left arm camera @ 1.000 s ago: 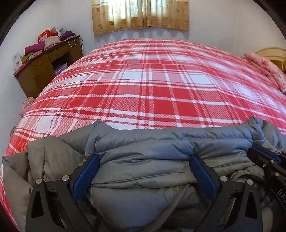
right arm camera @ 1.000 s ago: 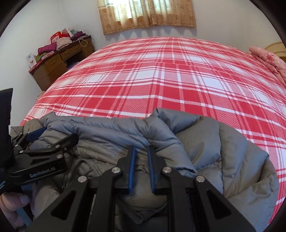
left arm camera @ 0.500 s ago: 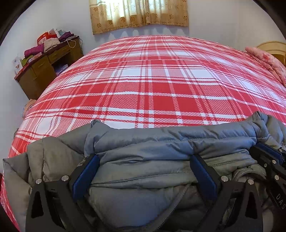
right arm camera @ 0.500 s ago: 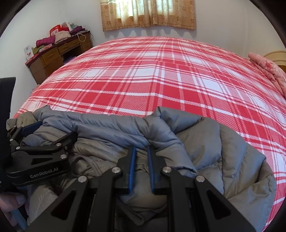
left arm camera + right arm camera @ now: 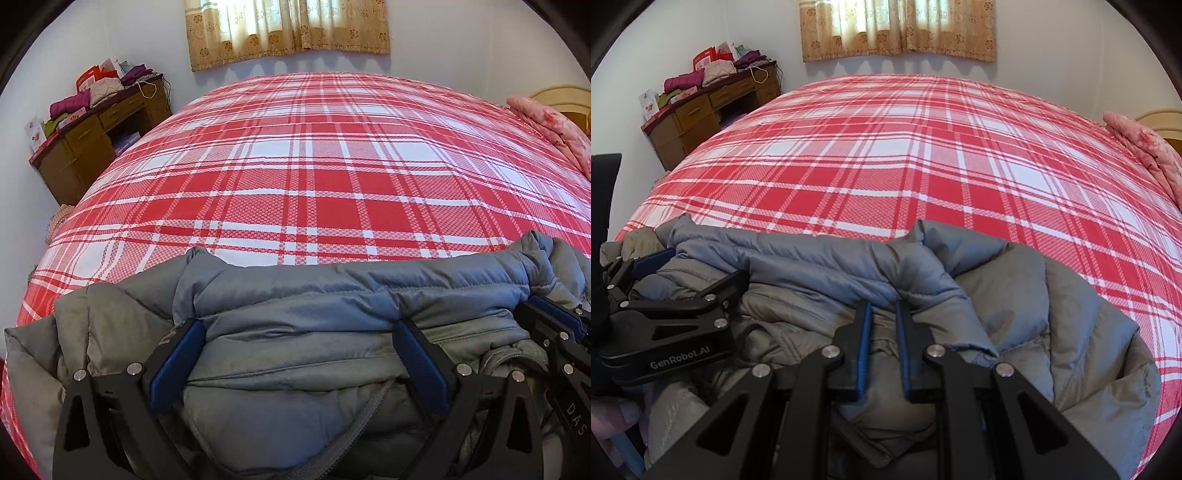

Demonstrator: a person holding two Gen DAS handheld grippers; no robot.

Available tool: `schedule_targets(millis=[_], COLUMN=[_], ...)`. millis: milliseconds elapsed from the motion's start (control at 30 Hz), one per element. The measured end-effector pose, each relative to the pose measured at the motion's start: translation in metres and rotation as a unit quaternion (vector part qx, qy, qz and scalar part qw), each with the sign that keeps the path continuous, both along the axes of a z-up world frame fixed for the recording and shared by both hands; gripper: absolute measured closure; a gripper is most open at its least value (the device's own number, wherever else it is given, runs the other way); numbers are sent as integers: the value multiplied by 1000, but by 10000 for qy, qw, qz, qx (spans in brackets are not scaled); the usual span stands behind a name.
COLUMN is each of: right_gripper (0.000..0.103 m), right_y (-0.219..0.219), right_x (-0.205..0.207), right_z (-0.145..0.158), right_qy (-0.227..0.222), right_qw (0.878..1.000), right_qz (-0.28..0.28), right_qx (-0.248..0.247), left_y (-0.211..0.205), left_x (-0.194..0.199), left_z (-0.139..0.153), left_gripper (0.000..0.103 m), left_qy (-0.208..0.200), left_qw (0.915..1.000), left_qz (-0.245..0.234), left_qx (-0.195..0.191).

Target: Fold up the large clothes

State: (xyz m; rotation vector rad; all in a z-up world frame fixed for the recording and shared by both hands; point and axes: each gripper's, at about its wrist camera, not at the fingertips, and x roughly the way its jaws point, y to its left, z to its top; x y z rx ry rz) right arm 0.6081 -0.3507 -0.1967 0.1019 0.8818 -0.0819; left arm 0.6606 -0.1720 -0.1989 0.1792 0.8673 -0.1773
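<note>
A grey padded jacket [image 5: 295, 332] lies bunched at the near edge of the bed; it also shows in the right wrist view [image 5: 1015, 314]. My left gripper [image 5: 299, 332] is open wide, its blue pads [image 5: 177, 362] astride a thick fold of the jacket. My right gripper [image 5: 882, 310] is shut on a fold of the jacket near the collar edge. The left gripper also shows at the left of the right wrist view [image 5: 665, 295], and the right gripper at the right edge of the left wrist view [image 5: 554, 325].
The bed carries a red and white plaid cover [image 5: 314, 177]. A wooden desk [image 5: 99, 133] piled with clothes stands at the far left. A pink quilt [image 5: 546, 125] lies at the right side. A curtained window [image 5: 288, 29] is on the far wall.
Both grippers and the jacket have shifted slightly toward the near edge and lower in view. The jaws are unchanged.
</note>
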Motion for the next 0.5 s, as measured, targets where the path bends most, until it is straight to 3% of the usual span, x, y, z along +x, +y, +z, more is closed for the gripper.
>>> schedule_targets(millis=[167,233,267,300,367,500], right_gripper=[86,84,72,51,35,35], right_y=[5,-2,-10,-19,-32,-50], right_x=[7,2,-7,-24,-60,-132], right_z=[2,12,21,34,53,64], right_qy=[186,265,193,1,-249,-184], right_qw=[9995,9994,9995,9993,9985,9976], right_qz=[128,231,182,118,73,154], right_qx=[-232,-58,140,367,479,648], left_y=[-5,2,10,20,43,96], left_x=[6,5,-2,-15,-45,-130], left_z=[3,16,29,45,72,104], left_gripper=[1,1,1,1,1,1], left_qy=[86,186,55,-145,-382,-628], left_qw=[9999,9997,9999,9998,9987,9960], left_qz=[-73,-29,17,-5,-72,-141], left_qx=[129,178,91,-96,-319,-615])
